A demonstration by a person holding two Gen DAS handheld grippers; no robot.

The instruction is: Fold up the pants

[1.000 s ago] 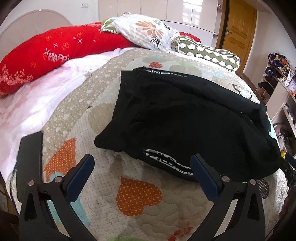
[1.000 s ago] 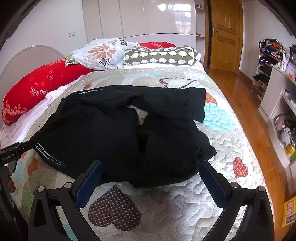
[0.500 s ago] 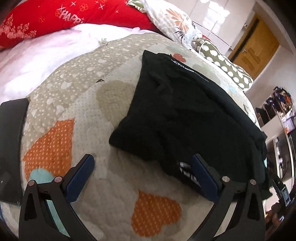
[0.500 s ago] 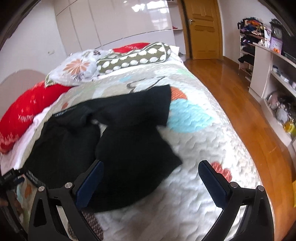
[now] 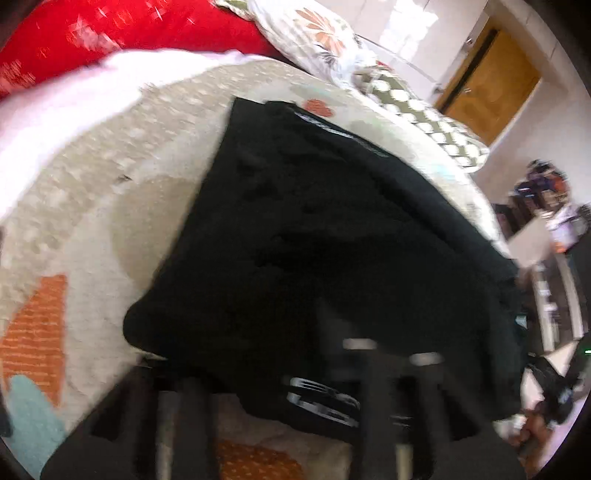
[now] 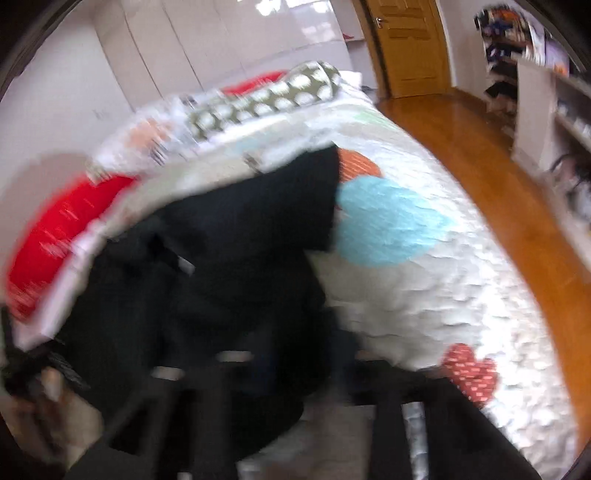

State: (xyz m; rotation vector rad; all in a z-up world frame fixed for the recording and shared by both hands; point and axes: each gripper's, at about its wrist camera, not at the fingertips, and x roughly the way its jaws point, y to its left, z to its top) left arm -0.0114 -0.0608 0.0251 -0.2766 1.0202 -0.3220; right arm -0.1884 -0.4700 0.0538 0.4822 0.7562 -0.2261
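Observation:
Black pants (image 5: 332, 240) lie crumpled on the quilted bed, with white lettering near the front hem (image 5: 321, 400). They also show in the right wrist view (image 6: 229, 258). Both now frames are motion-blurred. My left gripper (image 5: 295, 376) is at the pants' near left edge; its fingers look drawn together over the cloth. My right gripper (image 6: 291, 365) is at the pants' near right edge, its fingers also close together on the black fabric. How firm the grip is stays hidden by blur.
The quilt (image 6: 424, 295) has heart patches. A red pillow (image 5: 110, 33), a floral pillow (image 5: 314, 33) and a dotted bolster (image 6: 266, 99) lie at the headboard. Wooden floor (image 6: 498, 177), a door and shelves (image 6: 554, 110) are to the right.
Both grippers have dropped forward onto the pants' near edge and their fingers have gone from wide open to close together. The views now blur with motion.

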